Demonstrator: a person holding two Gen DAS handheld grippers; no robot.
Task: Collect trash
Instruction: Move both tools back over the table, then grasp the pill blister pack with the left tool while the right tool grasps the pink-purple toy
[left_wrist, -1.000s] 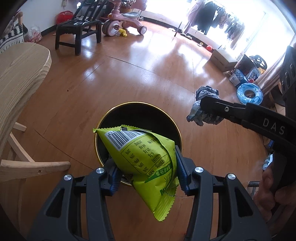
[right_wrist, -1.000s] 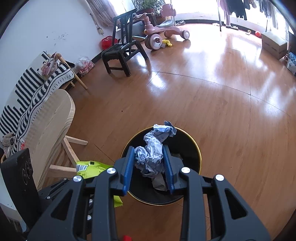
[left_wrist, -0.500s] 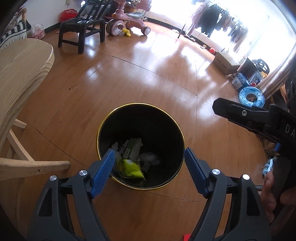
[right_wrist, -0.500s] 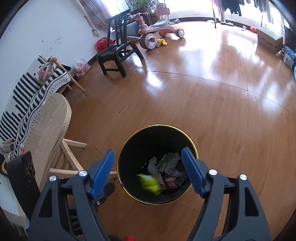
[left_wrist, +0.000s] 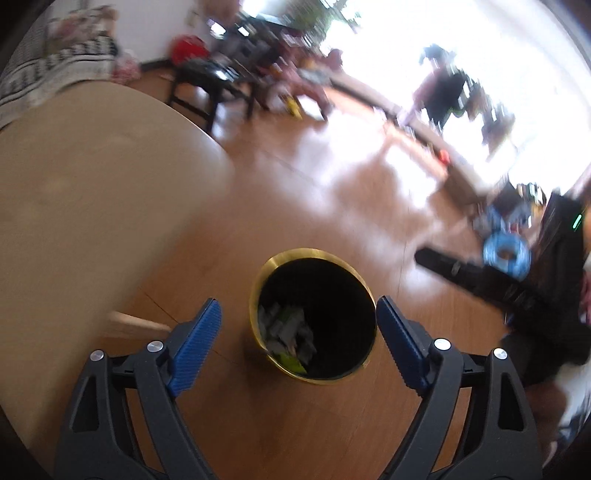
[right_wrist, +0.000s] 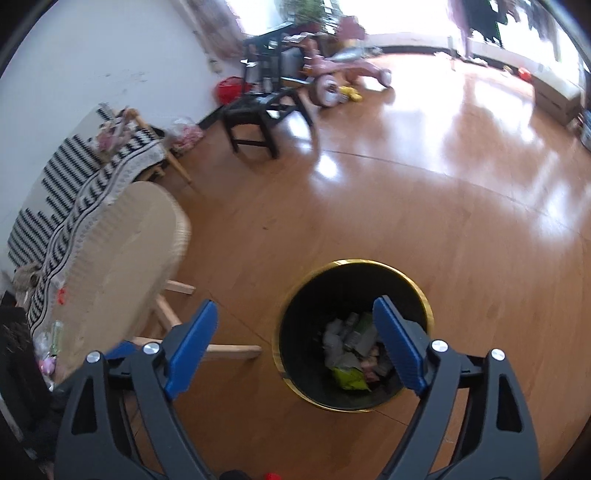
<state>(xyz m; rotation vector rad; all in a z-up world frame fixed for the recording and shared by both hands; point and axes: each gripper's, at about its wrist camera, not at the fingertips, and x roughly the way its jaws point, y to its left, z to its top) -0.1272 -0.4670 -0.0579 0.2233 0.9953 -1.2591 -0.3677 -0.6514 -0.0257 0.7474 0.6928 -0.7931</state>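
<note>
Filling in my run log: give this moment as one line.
left gripper: opening, nothing held | right gripper: opening, nothing held | green wrapper: in bin

Glossy wooden floor (right_wrist: 369, 206), white wall (right_wrist: 110, 66), black chair (right_wrist: 258, 110), bright windows (left_wrist: 480, 55)

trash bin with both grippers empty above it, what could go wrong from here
1. The left gripper and right gripper, jaws opening with nothing between them, hang close together over the trash bin; they could bump each other.
2. The wooden table edge is close on the left; a swing toward it might clip it.
</note>
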